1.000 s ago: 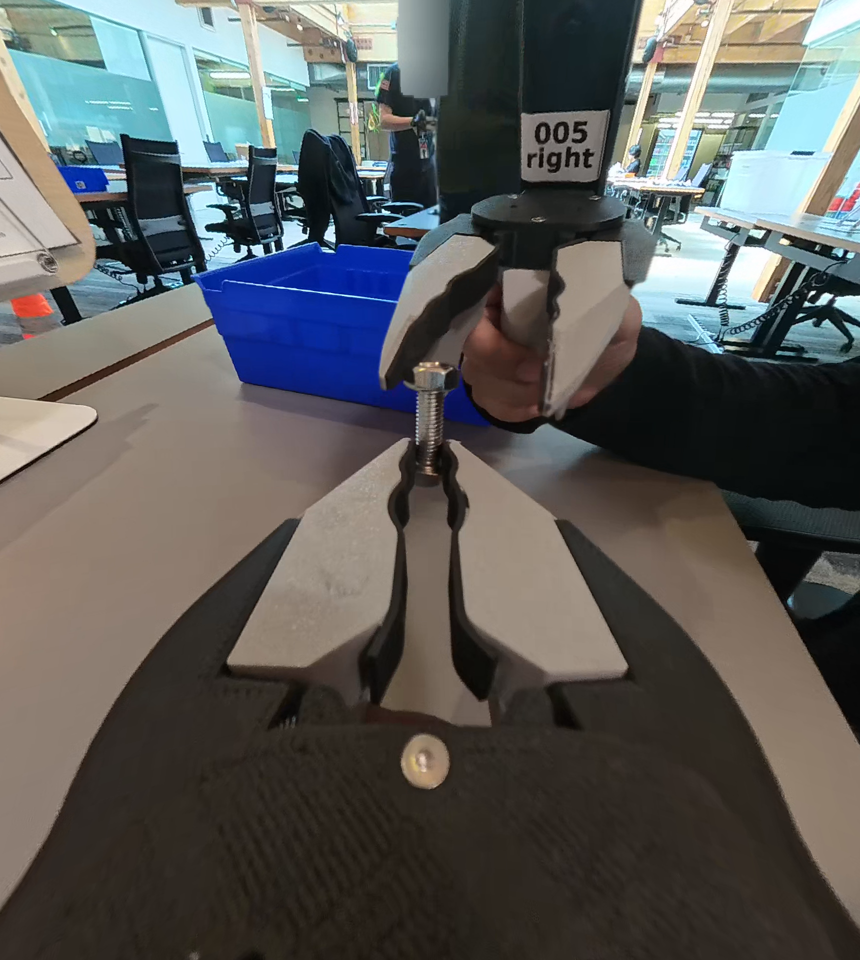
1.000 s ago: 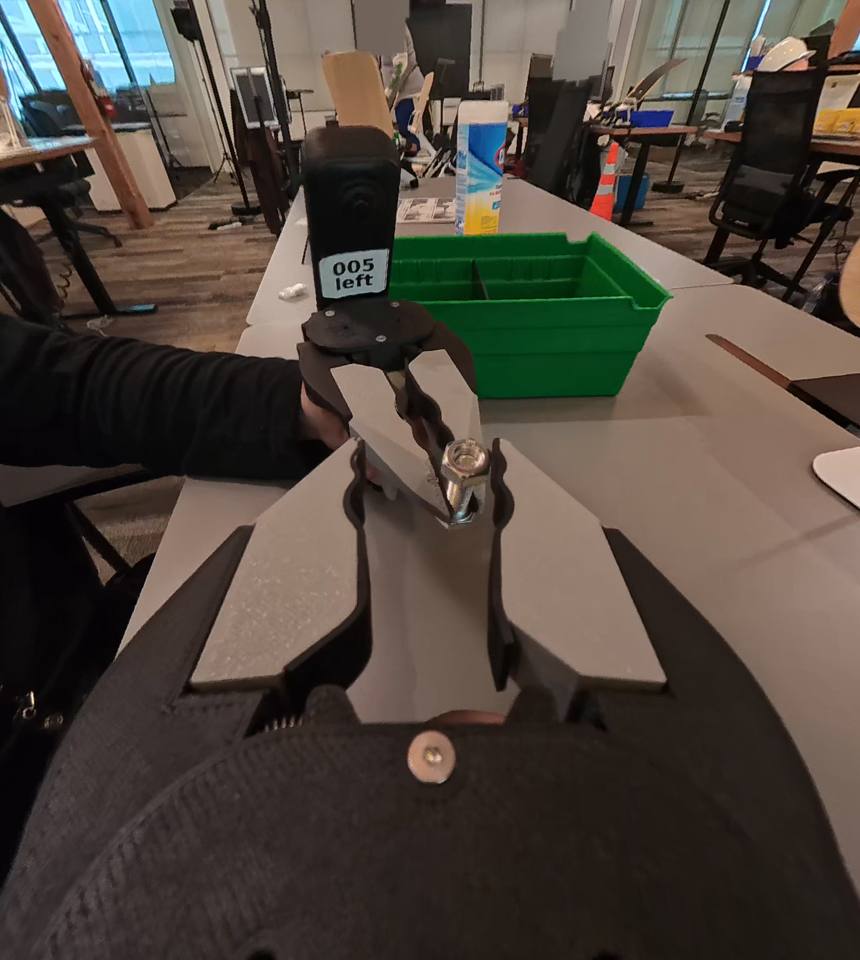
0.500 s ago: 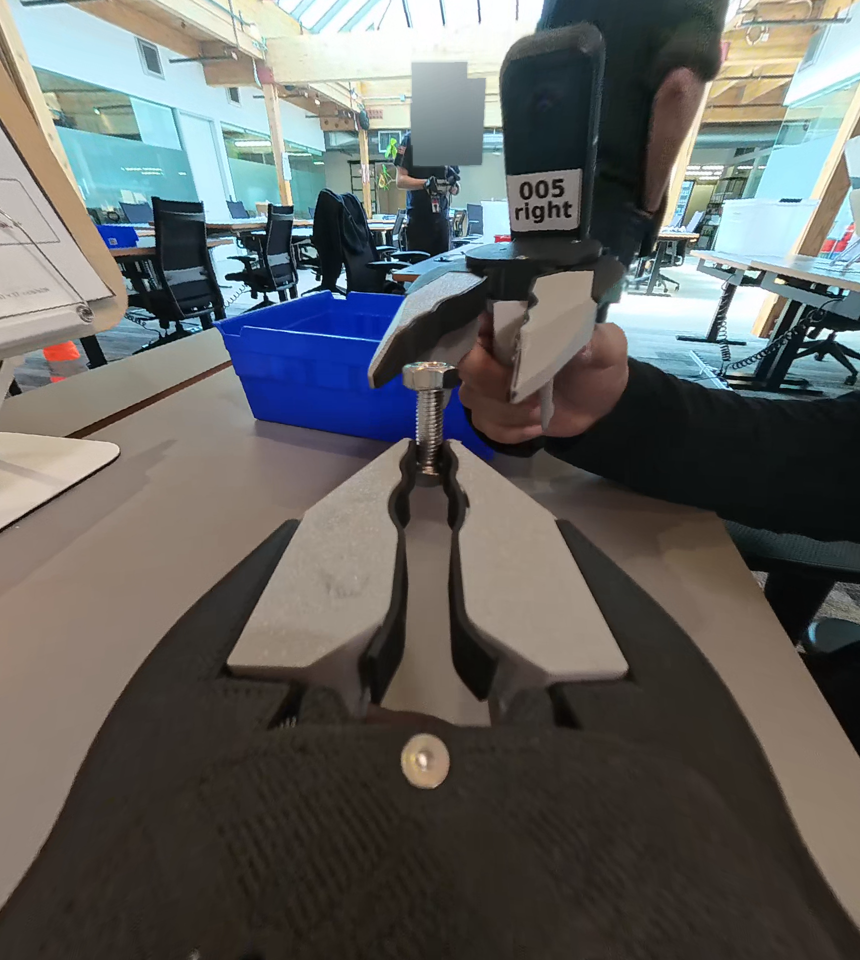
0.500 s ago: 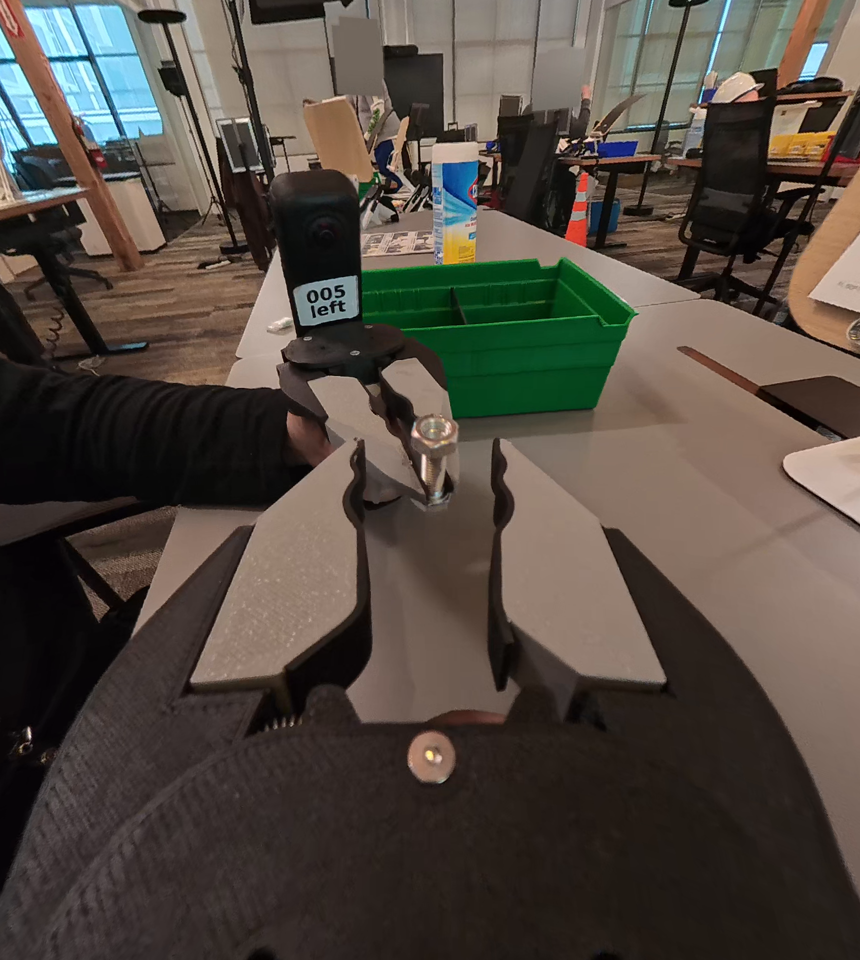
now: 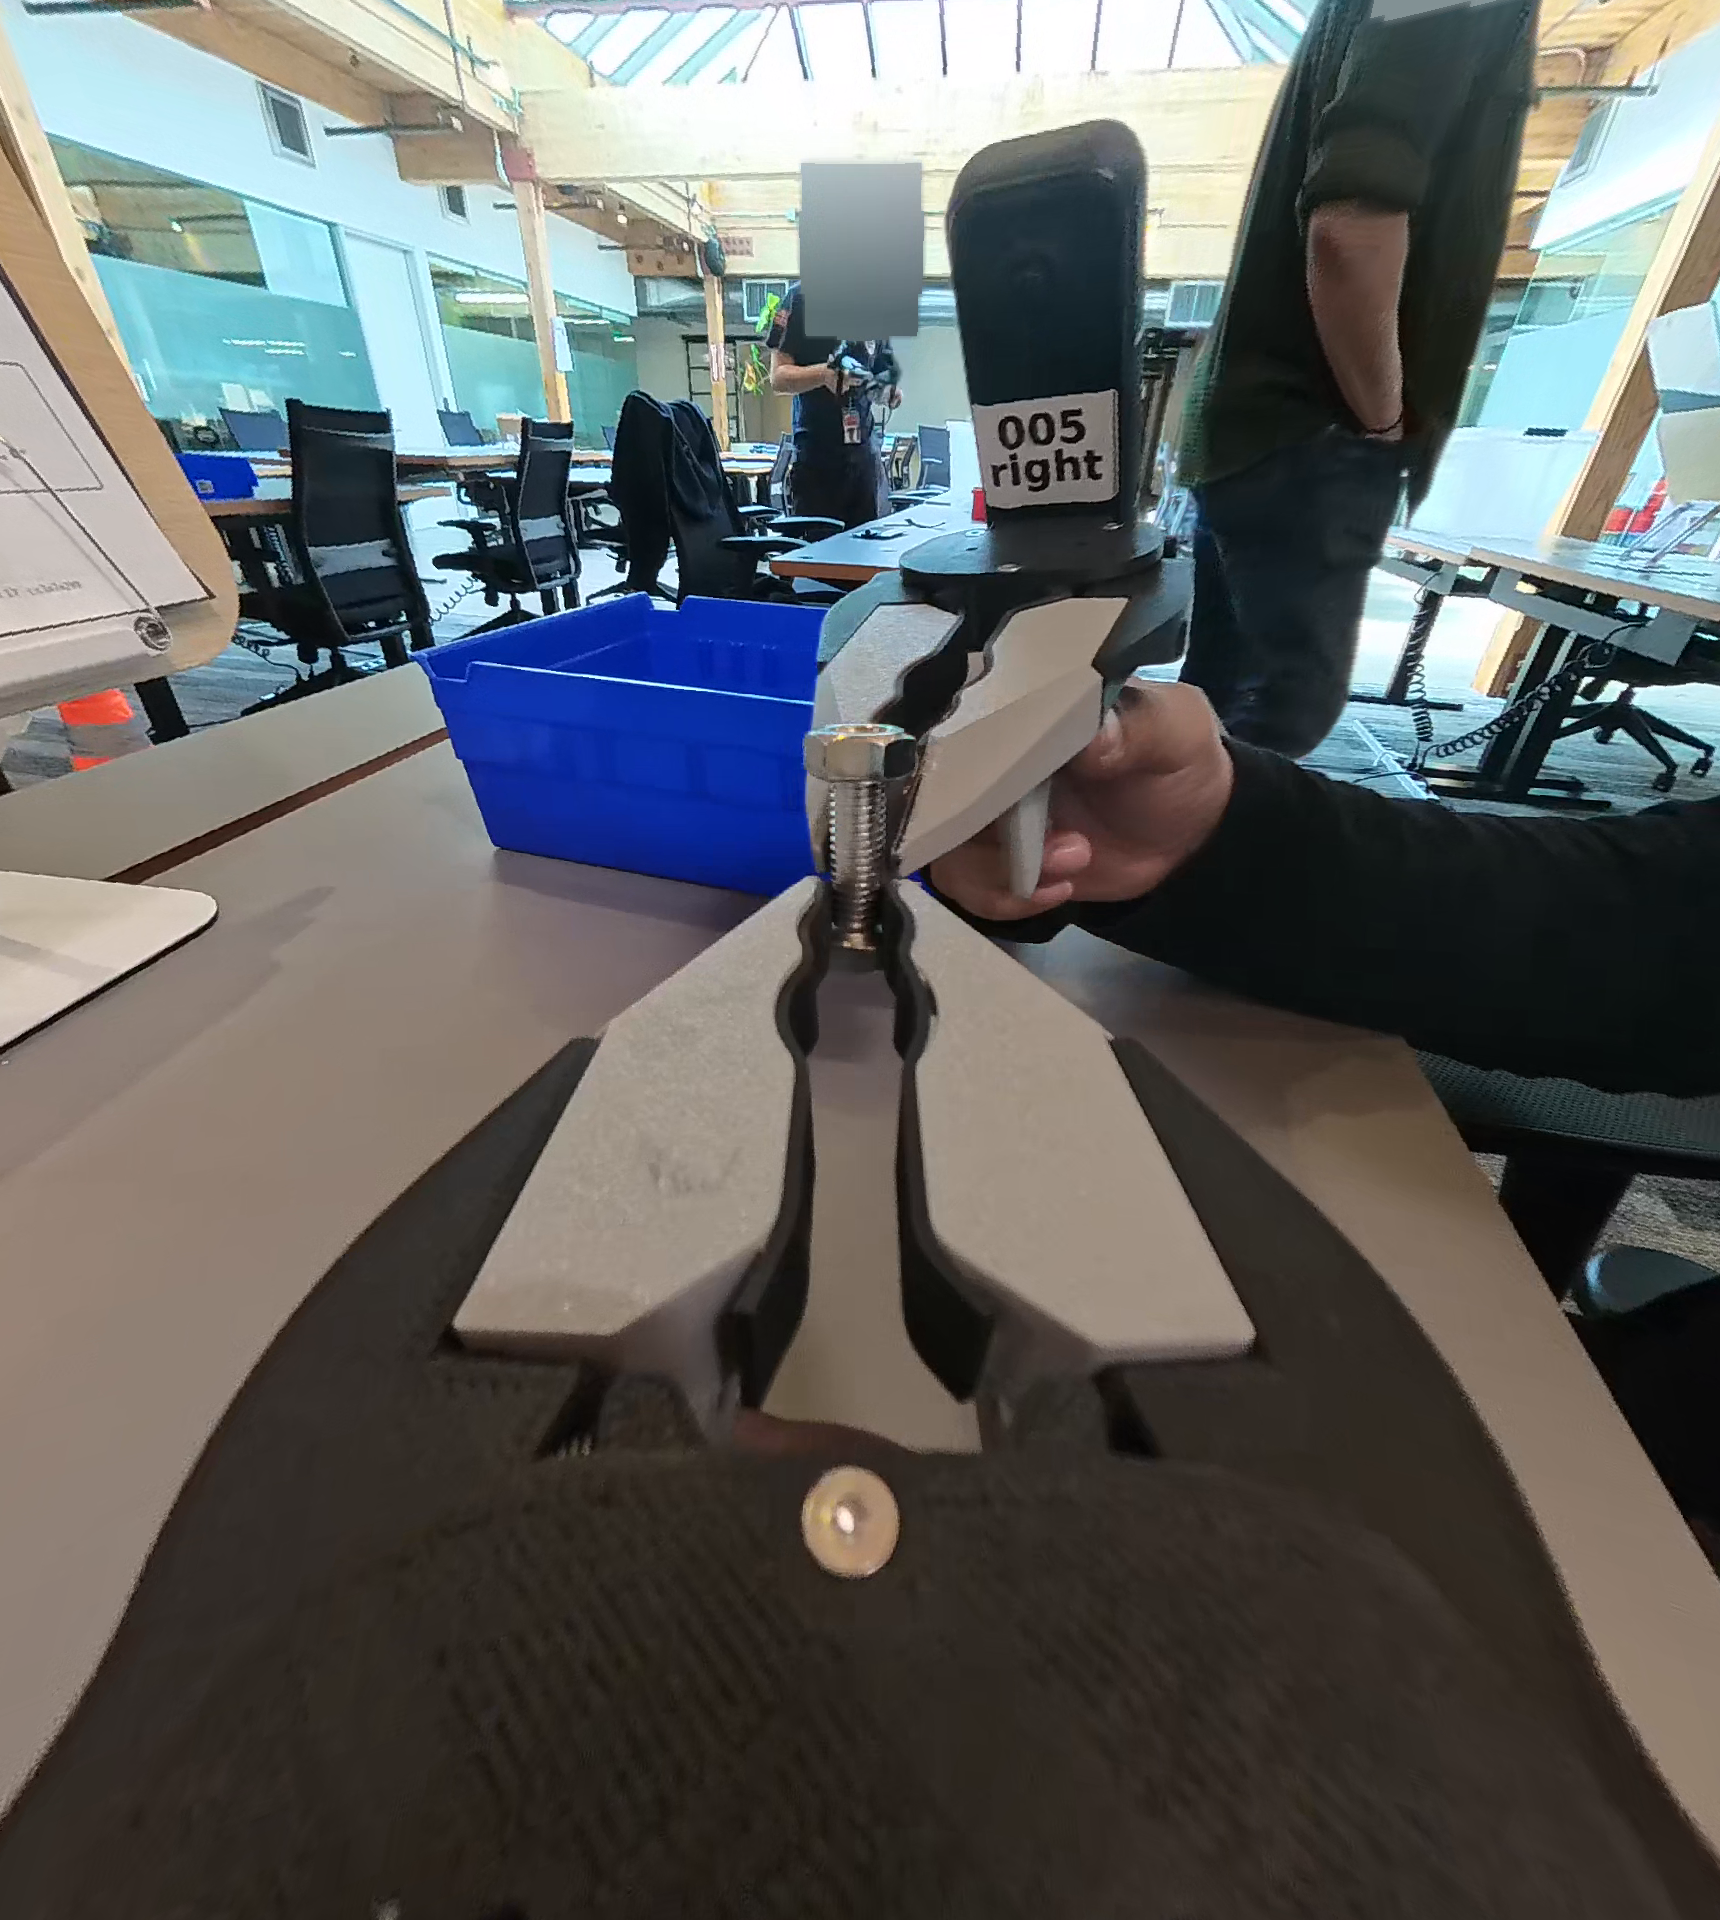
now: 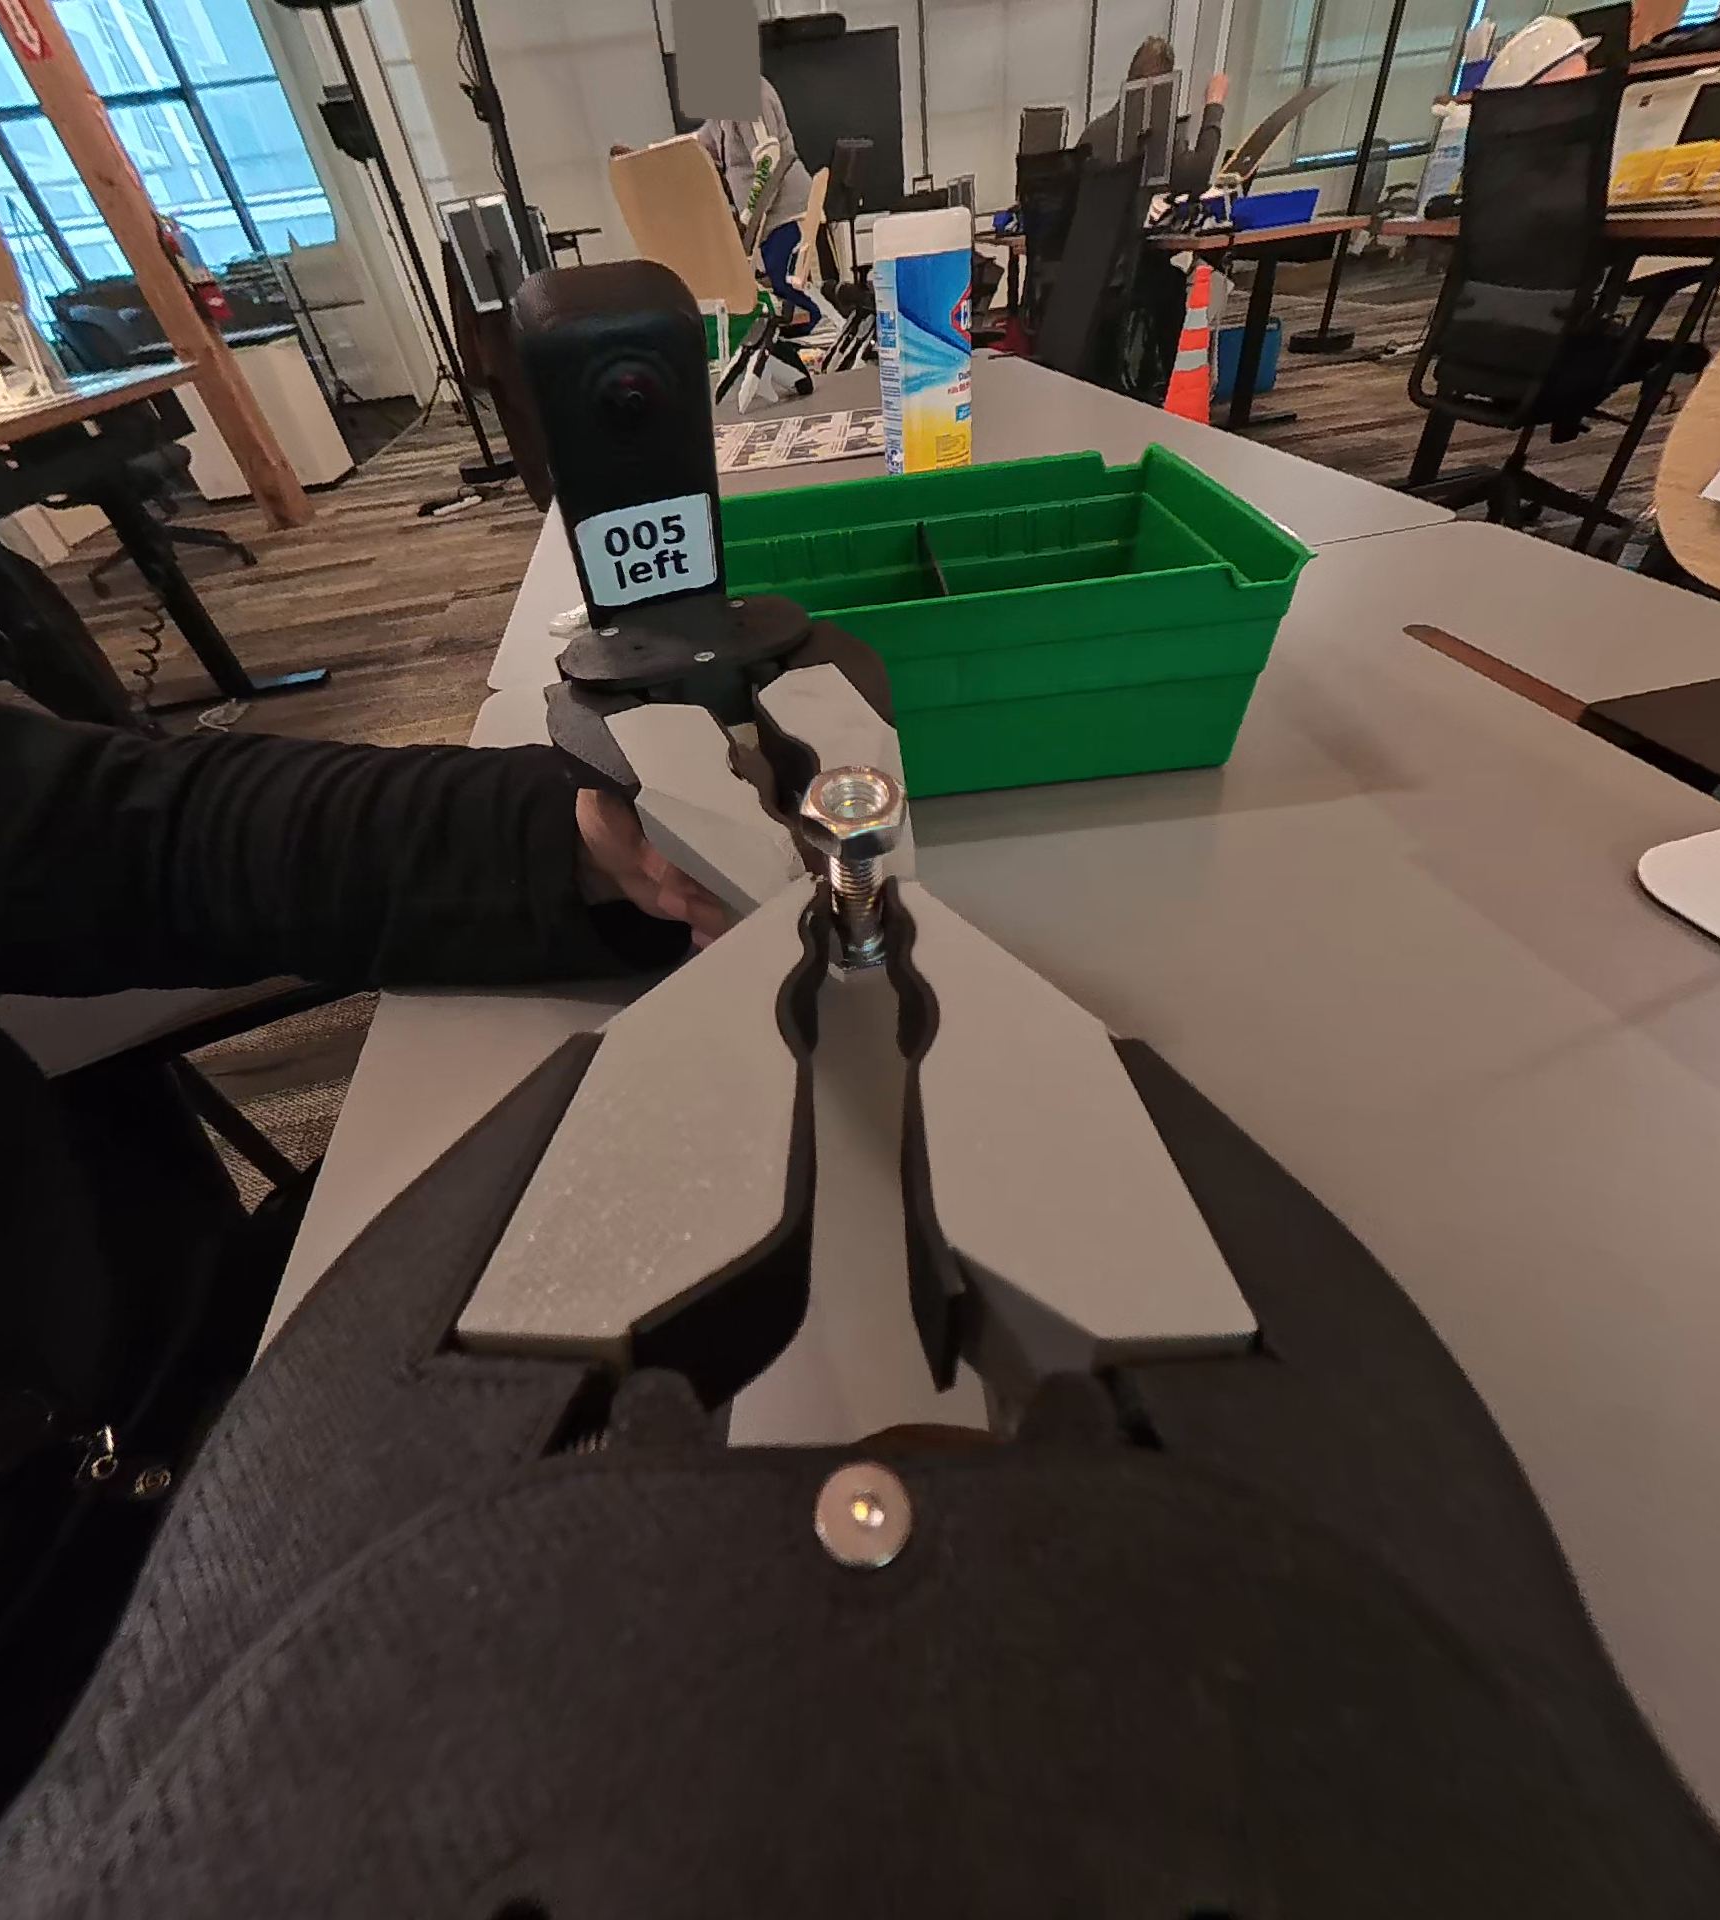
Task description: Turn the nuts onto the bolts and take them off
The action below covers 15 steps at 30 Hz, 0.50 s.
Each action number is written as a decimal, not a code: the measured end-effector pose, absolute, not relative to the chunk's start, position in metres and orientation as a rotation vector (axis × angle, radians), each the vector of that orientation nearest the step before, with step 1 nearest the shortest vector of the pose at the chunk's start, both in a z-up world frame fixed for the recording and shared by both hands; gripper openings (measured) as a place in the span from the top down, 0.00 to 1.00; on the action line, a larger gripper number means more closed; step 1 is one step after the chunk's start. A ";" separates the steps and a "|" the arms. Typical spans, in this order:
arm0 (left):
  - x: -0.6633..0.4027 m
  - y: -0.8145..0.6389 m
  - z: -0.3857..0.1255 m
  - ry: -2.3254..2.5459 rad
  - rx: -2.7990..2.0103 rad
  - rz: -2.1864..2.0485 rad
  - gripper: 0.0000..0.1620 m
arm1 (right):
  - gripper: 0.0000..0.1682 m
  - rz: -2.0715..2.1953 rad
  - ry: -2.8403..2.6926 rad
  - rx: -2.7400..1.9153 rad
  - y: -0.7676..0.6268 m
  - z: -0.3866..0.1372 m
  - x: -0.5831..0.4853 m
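Left gripper: my fingers clamp the bolt upright above the table.
Right gripper: closed around the shaft under the nut.
Risk: gripping threads instead of the nut; twisting may slip or tilt the bolt.

Left gripper: held level, pointing forward, fingertips drawn close together in a clamp.
Right gripper: facing the left one, tips nearly closed, meeting it tip to tip.
Right hand: wrapped around its handle, black sleeve.
Left hand: grips its handle, black sleeve.
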<state>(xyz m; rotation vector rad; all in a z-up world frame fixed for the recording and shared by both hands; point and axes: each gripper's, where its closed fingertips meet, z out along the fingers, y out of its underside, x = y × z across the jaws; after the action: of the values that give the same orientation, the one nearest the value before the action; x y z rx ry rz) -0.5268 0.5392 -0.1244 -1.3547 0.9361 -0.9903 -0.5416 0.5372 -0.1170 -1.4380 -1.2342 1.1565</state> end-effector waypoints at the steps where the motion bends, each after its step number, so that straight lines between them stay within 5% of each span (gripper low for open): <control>1: -0.527 0.539 -0.125 0.938 -1.355 -0.989 0.96 | 0.96 1.153 -1.236 -1.438 0.537 -0.117 -0.542; 15: -0.526 0.544 -0.134 0.953 -1.400 -0.945 0.96 | 0.96 1.123 -1.235 -1.489 0.541 -0.125 -0.544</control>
<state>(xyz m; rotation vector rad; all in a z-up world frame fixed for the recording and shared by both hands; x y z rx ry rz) -0.5262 0.5436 -0.1337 -1.4001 0.9534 -0.9450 -0.5442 0.5413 -0.1245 -1.4891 -1.2354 1.1227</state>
